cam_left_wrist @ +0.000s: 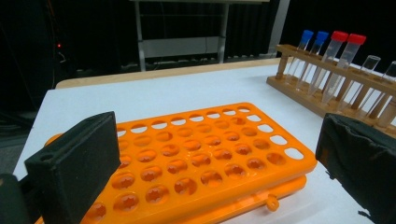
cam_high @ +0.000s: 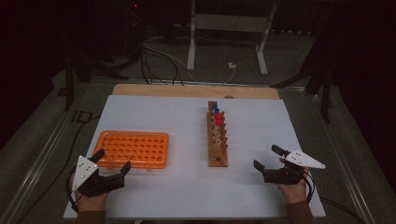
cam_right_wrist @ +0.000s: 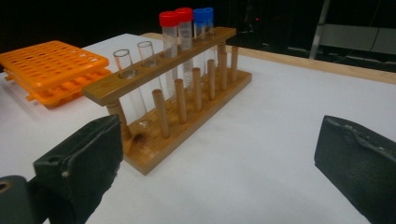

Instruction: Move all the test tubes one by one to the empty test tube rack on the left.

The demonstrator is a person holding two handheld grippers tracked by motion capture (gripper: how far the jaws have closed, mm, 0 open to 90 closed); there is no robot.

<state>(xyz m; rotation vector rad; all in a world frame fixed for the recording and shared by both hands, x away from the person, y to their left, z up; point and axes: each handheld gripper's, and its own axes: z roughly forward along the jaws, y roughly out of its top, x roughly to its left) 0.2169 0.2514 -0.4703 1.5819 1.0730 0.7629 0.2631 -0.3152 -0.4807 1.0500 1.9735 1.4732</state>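
An orange tube rack (cam_high: 133, 148) with many empty holes lies at the left of the white table top; it also fills the middle of the left gripper view as the orange rack (cam_left_wrist: 196, 158). My left gripper (cam_high: 113, 163) hovers just in front of it, open, nothing between its jaws. A wooden test-tube stand (cam_high: 217, 135) runs front to back near the table's middle; it holds two blue-capped tubes (cam_right_wrist: 204, 23), two red-capped tubes (cam_right_wrist: 176, 28) and two uncapped clear tubes (cam_right_wrist: 135, 65). My right gripper (cam_high: 267, 157) sits open to the stand's front right, empty.
The white sheet (cam_high: 196, 186) covers a wooden table whose bare far edge (cam_high: 196, 91) shows behind it. Beyond the table are cables on the floor and the white legs of a frame (cam_high: 191, 42). Open sheet lies between the two grippers.
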